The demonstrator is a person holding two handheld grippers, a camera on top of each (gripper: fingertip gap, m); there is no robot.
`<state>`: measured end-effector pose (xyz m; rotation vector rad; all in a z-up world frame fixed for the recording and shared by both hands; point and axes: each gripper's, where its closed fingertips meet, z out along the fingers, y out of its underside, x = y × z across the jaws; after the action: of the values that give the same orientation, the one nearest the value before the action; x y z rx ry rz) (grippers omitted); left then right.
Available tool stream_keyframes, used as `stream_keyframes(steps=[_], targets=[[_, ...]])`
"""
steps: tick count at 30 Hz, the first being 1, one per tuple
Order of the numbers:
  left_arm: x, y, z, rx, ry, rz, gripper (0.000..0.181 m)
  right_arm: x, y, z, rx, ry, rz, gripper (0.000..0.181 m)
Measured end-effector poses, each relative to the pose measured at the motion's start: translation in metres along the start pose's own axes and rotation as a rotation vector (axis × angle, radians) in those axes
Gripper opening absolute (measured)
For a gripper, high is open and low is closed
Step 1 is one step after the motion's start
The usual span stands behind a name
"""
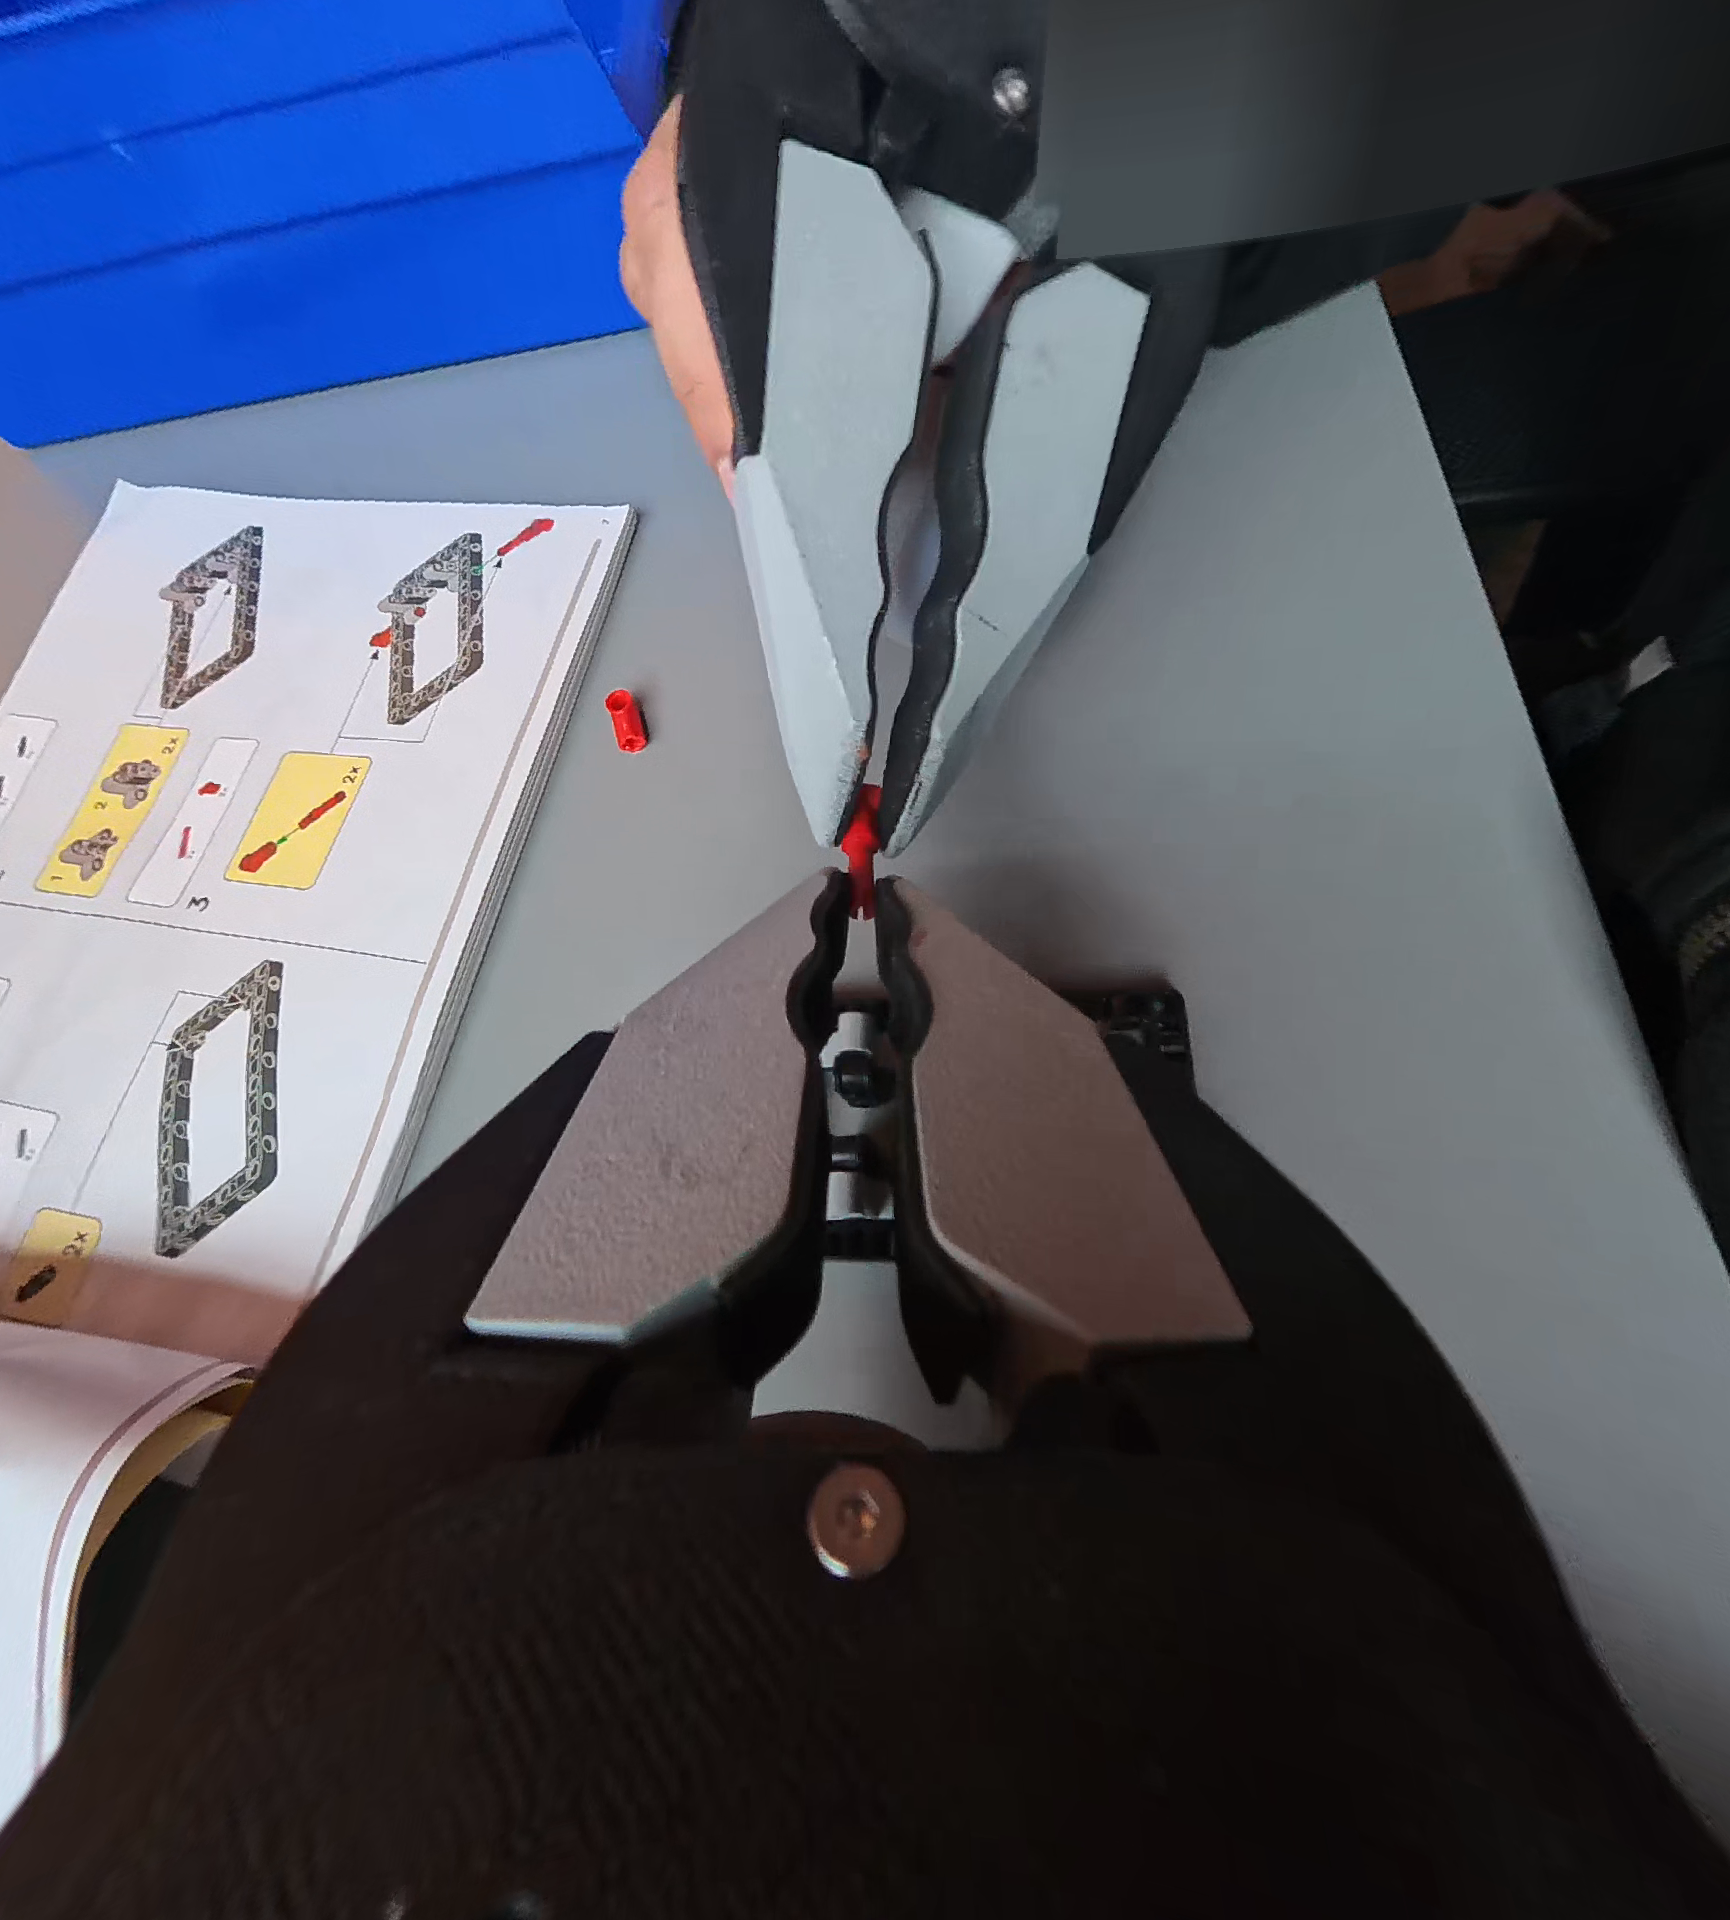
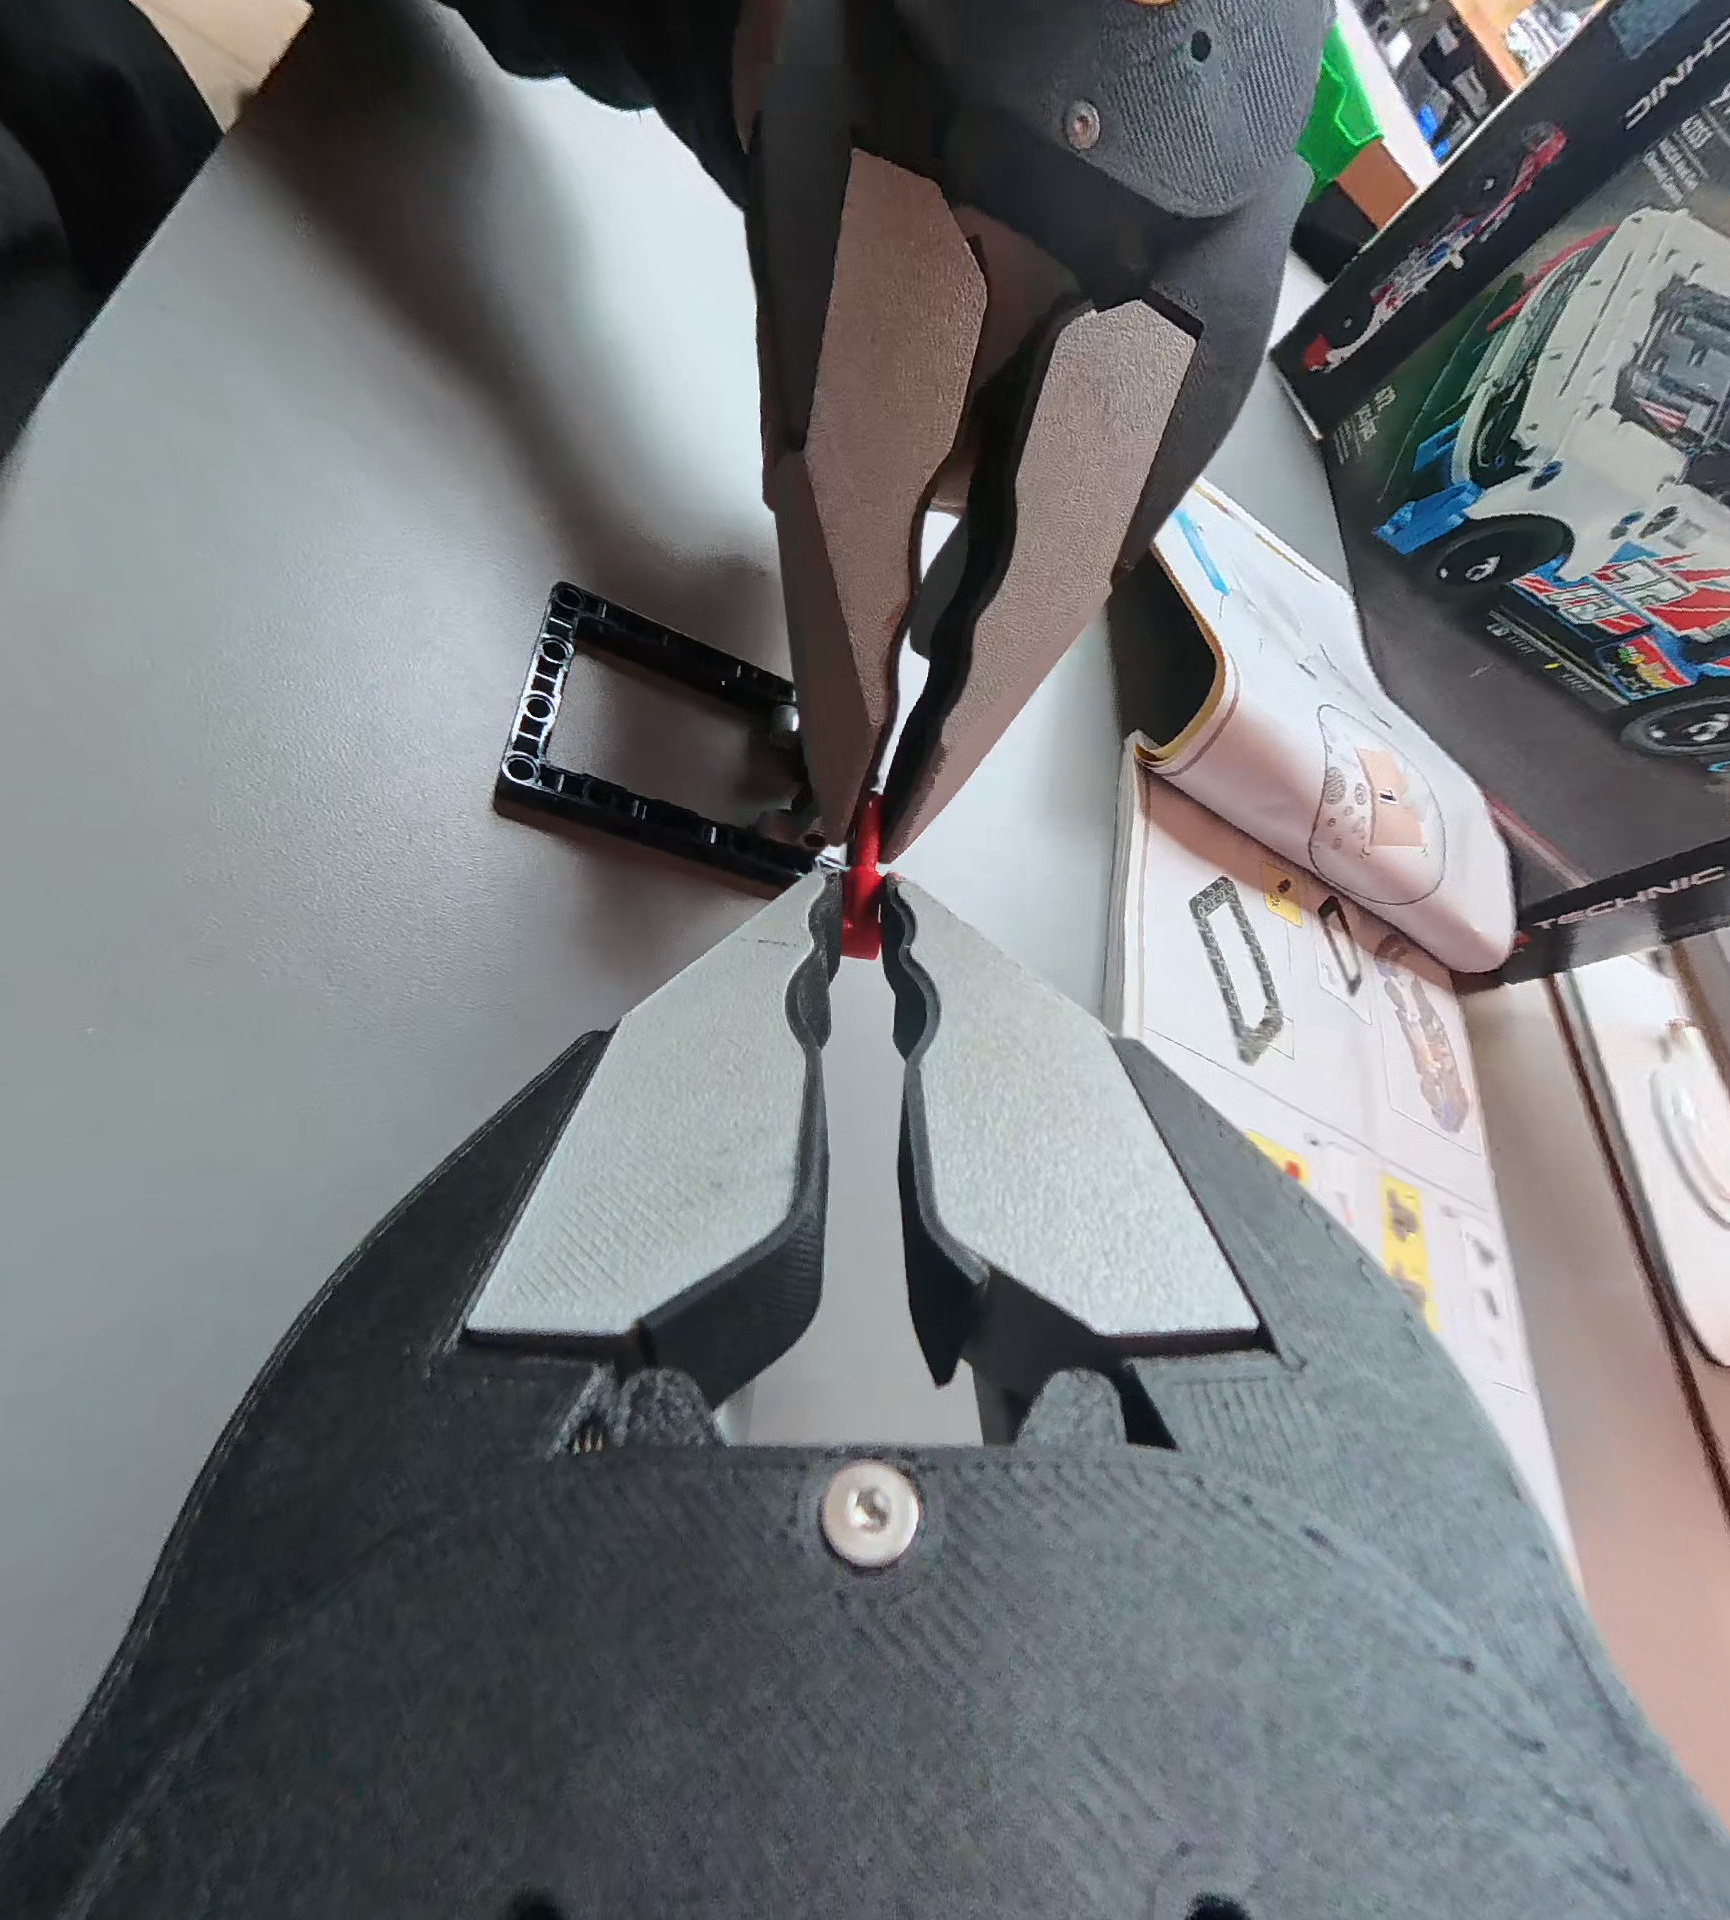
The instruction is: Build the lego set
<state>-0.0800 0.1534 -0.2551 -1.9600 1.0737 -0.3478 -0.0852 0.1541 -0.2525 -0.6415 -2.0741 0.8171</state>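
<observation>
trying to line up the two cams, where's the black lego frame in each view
Left wrist view: the black frame is mostly hidden under the left gripper; only a corner shows right of its fingers.
Right wrist view: it lies flat on the grey table, left of centre, its right end hidden by the left gripper.
Shared landmark: the red piece pinched between both grippers' tips; right gripper.

Two tongs point(image 1: 859, 883) point(image 2: 856, 883), two red pins point(image 1: 626, 719) point(image 1: 861, 831), one black frame point(image 2: 632, 738), one booklet point(image 1: 217, 831), one box point(image 2: 1619, 468).
</observation>
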Motion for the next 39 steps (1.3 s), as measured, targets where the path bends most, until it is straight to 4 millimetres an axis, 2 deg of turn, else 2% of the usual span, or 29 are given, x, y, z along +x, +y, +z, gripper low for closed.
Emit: stream_keyframes(steps=[2, 6, 8, 11, 17, 19, 21, 30, 33, 39], targets=[[0.002, 0.002, 0.001, -0.024, -0.017, 0.077, 0.003, -0.002, 0.001, 0.001, 0.017, -0.047, 0.081, 0.008], [0.004, 0.003, 0.002, -0.074, -0.118, 0.402, 0.003, -0.002, -0.003, -0.002, 0.094, -0.147, 0.266, 0.015], [0.008, -0.001, 0.001, -0.056, -0.170, 0.588, 0.003, -0.002, -0.006, -0.004, 0.132, -0.181, 0.322, 0.013], [0.009, -0.003, 0.001, -0.040, -0.238, 0.760, 0.003, 0.001, -0.007, -0.006, 0.150, -0.206, 0.370, 0.013], [0.009, -0.007, -0.004, 0.016, -0.333, 0.915, 0.003, -0.001, -0.010, -0.009, 0.177, -0.227, 0.353, 0.004], [0.006, -0.007, -0.004, 0.015, -0.367, 0.942, 0.003, -0.003, -0.012, -0.010, 0.184, -0.243, 0.357, 0.004], [0.001, -0.010, -0.006, 0.015, -0.415, 0.967, 0.003, -0.005, -0.013, -0.011, 0.193, -0.273, 0.375, 0.013], [-0.004, -0.018, -0.010, 0.013, -0.522, 1.078, 0.003, 0.000, -0.013, -0.006, 0.182, -0.278, 0.459, 0.004], [-0.006, -0.015, -0.008, 0.023, -0.517, 1.010, 0.003, 0.001, -0.010, -0.005, 0.159, -0.265, 0.452, 0.004], [-0.003, -0.013, -0.011, 0.097, -0.363, 0.702, 0.012, -0.002, -0.003, -0.002, 0.093, -0.254, 0.426, 0.005]])
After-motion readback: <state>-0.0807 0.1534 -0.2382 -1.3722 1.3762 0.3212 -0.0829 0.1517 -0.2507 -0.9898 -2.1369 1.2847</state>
